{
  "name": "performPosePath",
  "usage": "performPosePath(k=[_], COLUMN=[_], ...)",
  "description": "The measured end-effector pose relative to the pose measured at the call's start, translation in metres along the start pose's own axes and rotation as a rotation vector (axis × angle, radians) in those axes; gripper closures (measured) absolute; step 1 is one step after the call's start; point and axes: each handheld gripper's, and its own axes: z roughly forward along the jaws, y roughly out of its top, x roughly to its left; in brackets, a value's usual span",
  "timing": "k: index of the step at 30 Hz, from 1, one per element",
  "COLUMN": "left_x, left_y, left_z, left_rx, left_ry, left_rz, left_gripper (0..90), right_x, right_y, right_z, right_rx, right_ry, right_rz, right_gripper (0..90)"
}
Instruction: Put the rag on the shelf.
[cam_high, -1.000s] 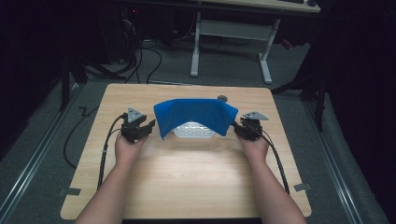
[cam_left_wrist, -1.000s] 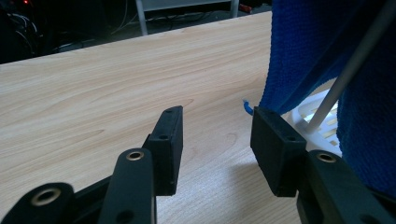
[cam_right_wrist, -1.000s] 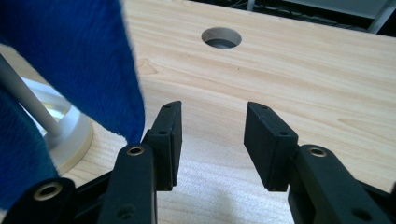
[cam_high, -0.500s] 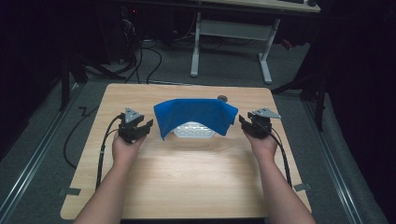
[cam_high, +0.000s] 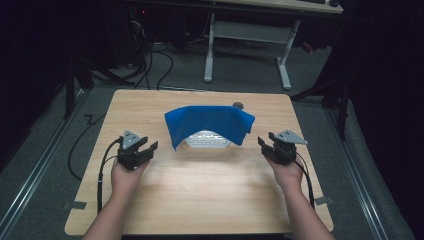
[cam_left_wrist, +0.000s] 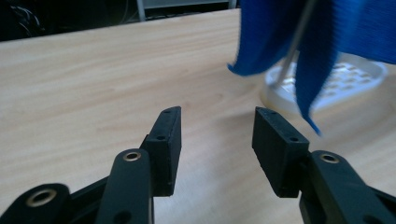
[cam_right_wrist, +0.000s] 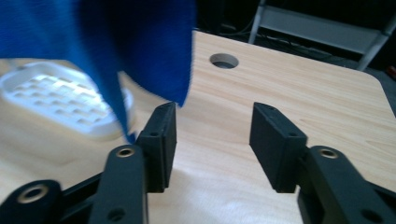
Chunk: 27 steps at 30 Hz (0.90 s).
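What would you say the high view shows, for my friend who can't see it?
A blue cloth hangs draped over a white rack in the middle of a wooden table. A person's hands hold the left gripper and right gripper open on either side, clear of it.

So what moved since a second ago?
Both tongs backed away from the blue cloth: the left tongs slid out to the left, the right tongs out to the right. The right tongs have just been opening, with nothing between them. Both are open and empty. The cloth stayed draped over the white dish.
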Motion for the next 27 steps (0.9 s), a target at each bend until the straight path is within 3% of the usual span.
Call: performPosePath(k=[3, 5, 10, 12, 13, 14, 15, 16, 17, 18, 19, 21, 24, 27], left_x=[-0.008, -0.018, -0.035, -0.047, -0.062, -0.062, -0.073, -0.090, -0.100, -0.100, -0.113, -0.119, -0.120, -0.116], left_y=[-0.010, -0.019, -0.029, -0.035, -0.048, -0.048, -0.059, -0.062, -0.062, -0.062, -0.064, -0.064, -0.063, -0.064], left_z=[-0.012, -0.022, -0.034, -0.039, -0.043, -0.043, -0.044, -0.043, -0.046, -0.046, -0.047, -0.044, -0.041, -0.037], left_rx=[0.001, 0.005, 0.018, 0.030, 0.026, 0.026, 0.033, 0.104, 0.088, 0.088, 0.085, 0.098, 0.108, 0.123], left_ry=[-0.022, -0.039, -0.086, -0.098, -0.118, -0.118, -0.128, -0.162, -0.170, -0.170, -0.183, -0.204, -0.208, -0.220], left_rz=[-0.001, 0.026, 0.030, 0.041, 0.027, 0.027, 0.029, 0.053, 0.094, 0.094, 0.141, 0.164, 0.167, 0.134], left_gripper=[52.8, 52.2, 51.4, 50.7, 50.6, 50.8, 50.8, 51.8, 49.8, 49.5, 49.5, 49.2, 48.7, 48.7], right_x=[0.006, 0.017, 0.033, 0.045, 0.049, 0.049, 0.053, 0.061, 0.066, 0.066, 0.074, 0.079, 0.079, 0.074], right_y=[-0.005, -0.013, -0.027, -0.038, -0.043, -0.043, -0.050, -0.060, -0.064, -0.064, -0.074, -0.078, -0.077, -0.078], right_z=[-0.011, -0.025, -0.041, -0.050, -0.054, -0.054, -0.058, -0.063, -0.066, -0.066, -0.076, -0.081, -0.081, -0.076], right_rx=[-0.012, -0.008, 0.002, 0.005, -0.002, -0.002, -0.003, 0.035, 0.055, 0.055, 0.059, 0.065, 0.051, 0.063], right_ry=[-0.001, 0.015, 0.017, 0.026, 0.024, 0.024, 0.027, 0.054, 0.059, 0.059, 0.069, 0.080, 0.076, 0.069], right_rz=[-0.016, -0.038, -0.058, -0.063, -0.067, -0.067, -0.060, -0.057, -0.067, -0.067, -0.083, -0.095, -0.105, -0.075], right_gripper=[48.8, 46.8, 44.9, 42.1, 42.1, 42.1, 41.9, 38.8, 38.8, 38.8, 39.5, 39.6, 39.7, 39.9])
